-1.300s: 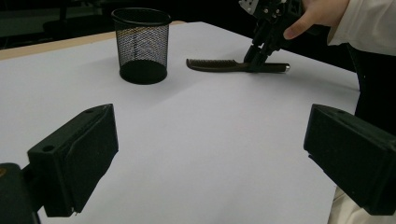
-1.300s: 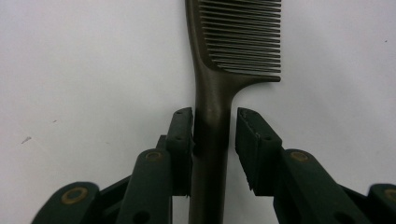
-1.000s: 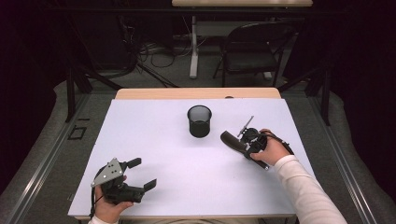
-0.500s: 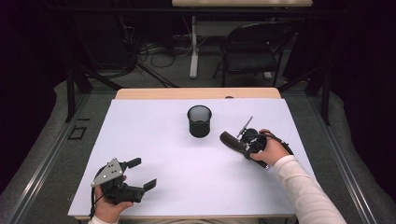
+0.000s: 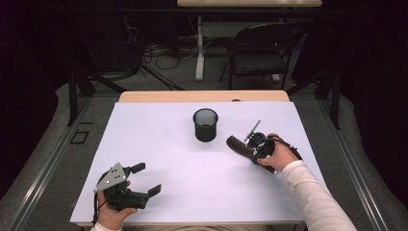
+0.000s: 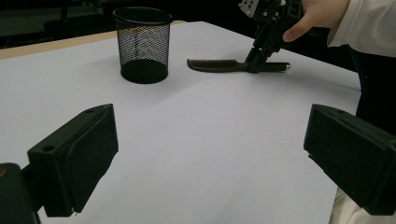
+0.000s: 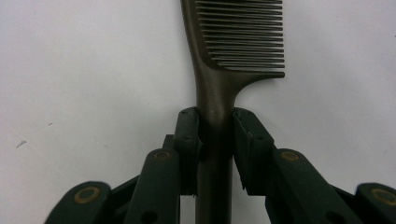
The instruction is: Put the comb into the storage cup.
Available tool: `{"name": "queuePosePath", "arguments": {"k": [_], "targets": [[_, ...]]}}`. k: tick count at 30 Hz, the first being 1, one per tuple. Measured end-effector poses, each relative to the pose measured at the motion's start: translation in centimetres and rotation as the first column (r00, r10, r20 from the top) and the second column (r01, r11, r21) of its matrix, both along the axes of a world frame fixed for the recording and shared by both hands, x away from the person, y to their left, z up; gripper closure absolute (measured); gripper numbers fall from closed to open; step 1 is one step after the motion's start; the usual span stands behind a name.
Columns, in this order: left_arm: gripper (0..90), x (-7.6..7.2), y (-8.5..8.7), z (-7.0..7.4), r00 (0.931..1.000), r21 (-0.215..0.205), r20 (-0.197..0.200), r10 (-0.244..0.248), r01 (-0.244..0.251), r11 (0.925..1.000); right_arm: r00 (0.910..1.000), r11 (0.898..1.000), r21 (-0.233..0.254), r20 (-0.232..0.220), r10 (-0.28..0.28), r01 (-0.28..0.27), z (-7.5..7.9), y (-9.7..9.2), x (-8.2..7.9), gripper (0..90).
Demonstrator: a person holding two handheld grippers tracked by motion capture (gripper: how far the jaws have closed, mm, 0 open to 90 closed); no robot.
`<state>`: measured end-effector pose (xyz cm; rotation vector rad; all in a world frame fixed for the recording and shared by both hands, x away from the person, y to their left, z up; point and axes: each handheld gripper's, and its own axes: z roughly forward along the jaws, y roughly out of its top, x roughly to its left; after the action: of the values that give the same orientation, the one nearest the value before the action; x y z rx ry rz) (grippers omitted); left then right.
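Note:
A dark brown comb (image 7: 238, 42) lies flat on the white table cover (image 5: 192, 187), right of centre. My right gripper (image 7: 215, 140) is shut on the comb's handle, with a pad pressed against each side just below the teeth. In the high view the comb (image 5: 236, 143) points left from the right gripper (image 5: 254, 148), and the left gripper view shows the comb (image 6: 212, 65) resting on the table under that gripper (image 6: 256, 64). A black mesh cup (image 5: 205, 125) stands upright a little to the left of the comb. My left gripper (image 5: 148, 179) rests open near the front left corner, nothing between its jaws.
The mesh cup (image 6: 143, 44) stands ahead of the left gripper (image 6: 210, 158), across bare white surface. Beyond the table's far wooden edge (image 5: 202, 96) are a folding chair (image 5: 262, 48), a table leg and cables on the floor.

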<state>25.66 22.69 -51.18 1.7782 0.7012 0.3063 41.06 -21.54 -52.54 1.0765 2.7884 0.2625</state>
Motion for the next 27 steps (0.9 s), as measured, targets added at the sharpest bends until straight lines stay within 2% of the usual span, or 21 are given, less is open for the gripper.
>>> {"name": "queuePosePath", "arguments": {"k": [8,27], "targets": [[3.2,0.0,0.01,0.0,1.0,0.0,0.0,0.001,-0.001,1.0,0.9998,1.0,-0.002,-0.001,-0.022,0.022,0.03,0.1,-0.08,72.9],[3.2,0.01,0.05,0.0,1.0,0.001,-0.001,0.005,-0.005,1.0,0.9994,0.999,-0.003,0.008,-0.033,0.033,0.03,0.18,-0.18,73.0]]}}
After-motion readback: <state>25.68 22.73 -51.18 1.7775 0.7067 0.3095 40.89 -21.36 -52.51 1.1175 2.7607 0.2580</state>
